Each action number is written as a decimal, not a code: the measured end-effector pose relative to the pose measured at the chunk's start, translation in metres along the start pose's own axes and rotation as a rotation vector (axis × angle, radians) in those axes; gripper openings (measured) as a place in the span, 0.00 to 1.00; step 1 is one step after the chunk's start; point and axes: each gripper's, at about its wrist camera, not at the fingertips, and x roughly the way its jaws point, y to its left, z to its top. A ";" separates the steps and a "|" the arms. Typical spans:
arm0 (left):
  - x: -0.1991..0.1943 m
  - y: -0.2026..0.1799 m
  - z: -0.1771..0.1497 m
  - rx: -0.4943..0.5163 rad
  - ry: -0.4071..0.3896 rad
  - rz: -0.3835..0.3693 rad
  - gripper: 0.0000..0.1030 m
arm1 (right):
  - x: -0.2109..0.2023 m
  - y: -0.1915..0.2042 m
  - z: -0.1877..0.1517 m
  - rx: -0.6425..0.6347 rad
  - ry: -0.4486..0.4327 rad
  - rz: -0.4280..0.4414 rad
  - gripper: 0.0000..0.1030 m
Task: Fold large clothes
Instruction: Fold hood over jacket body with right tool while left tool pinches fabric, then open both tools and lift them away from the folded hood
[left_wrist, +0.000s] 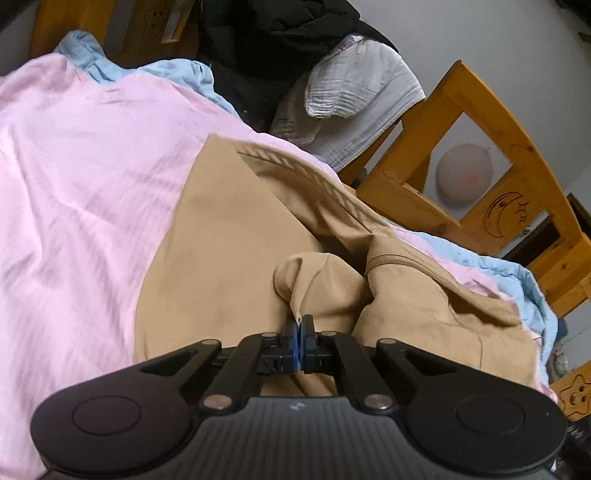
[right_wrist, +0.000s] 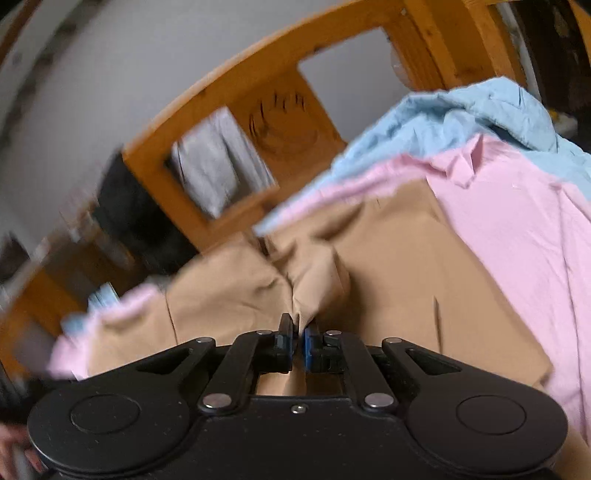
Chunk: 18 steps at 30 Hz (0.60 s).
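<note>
On the pink sheet, tan garment is lying bunched.
Left gripper is pinching a tan fold at its tips; right gripper is clamping another fold.

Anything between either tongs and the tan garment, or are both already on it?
Nothing visible stands between. The left tongs are shut on a pinch of the tan garment, and the right tongs are shut on a fold of it too. It lies on the pink sheet with nothing on top.
</note>
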 end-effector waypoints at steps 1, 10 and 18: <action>-0.004 0.000 -0.001 0.007 -0.003 -0.012 0.01 | 0.002 -0.002 -0.002 0.005 0.007 -0.007 0.13; -0.071 -0.040 -0.016 0.221 -0.153 -0.014 0.33 | -0.041 0.026 0.021 -0.271 -0.152 -0.075 0.40; -0.021 -0.101 -0.019 0.343 -0.140 0.054 0.32 | 0.028 0.090 0.019 -0.533 -0.107 0.029 0.40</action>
